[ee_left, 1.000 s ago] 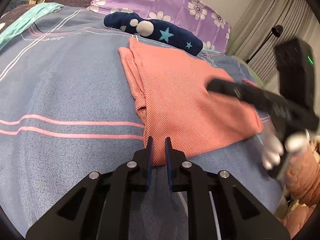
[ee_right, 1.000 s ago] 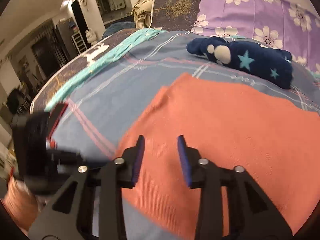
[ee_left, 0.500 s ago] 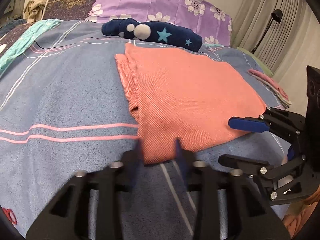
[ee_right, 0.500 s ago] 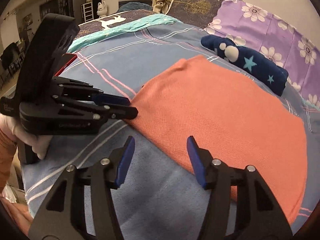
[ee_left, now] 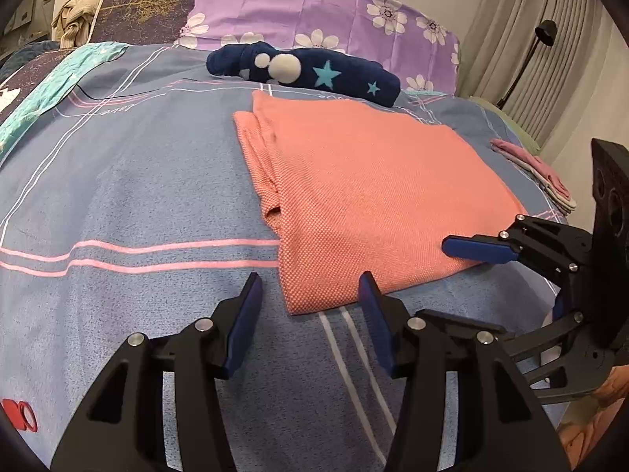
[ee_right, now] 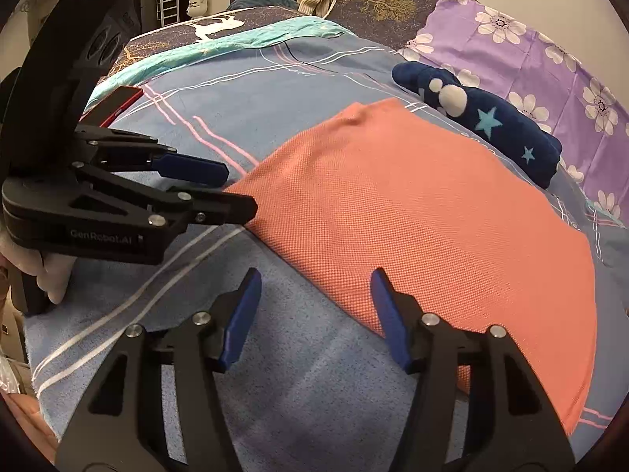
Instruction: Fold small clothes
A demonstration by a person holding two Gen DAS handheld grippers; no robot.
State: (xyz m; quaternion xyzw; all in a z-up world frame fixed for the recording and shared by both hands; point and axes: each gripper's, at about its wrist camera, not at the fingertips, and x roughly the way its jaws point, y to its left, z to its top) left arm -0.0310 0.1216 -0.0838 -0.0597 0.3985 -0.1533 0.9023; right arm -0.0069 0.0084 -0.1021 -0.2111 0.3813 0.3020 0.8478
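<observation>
The salmon-pink knit garment (ee_left: 369, 204) lies folded flat in the middle of the left wrist view, its near edge just ahead of the left gripper (ee_left: 310, 306). That gripper's jaws stand apart and have just been opening; the garment's near corner sits between the blue pads with neither pad pressing on it. The right gripper (ee_right: 314, 306) has also just been opening and hangs with jaws apart over the garment's near hem, lower centre of its own view, holding nothing.

The cloth looks light and limp, a waffle-like knit with some grip to it, so I doubt it would slip from the pads, but it will sag and drag along any layer not pinched with it. At centre left in the left wrist view the stacked layers show as loose, uneven edges. Taking hold at the two near corners, catching every layer, looks the safest way to carry the next fold toward the far edge.

It rests on a bed with a blue bedspread (ee_left: 118, 181) striped in pink and white, soft enough to give under a pressing pad. Just beyond the garment's far edge lies a rolled navy garment with stars (ee_left: 306, 72), and behind that a purple flowered pillow (ee_left: 334, 11) at the top of the frame. A small stack of folded pink clothes (ee_left: 538, 173) sits at the right edge, and grey curtains (ee_left: 523, 59) hang at upper right.
</observation>
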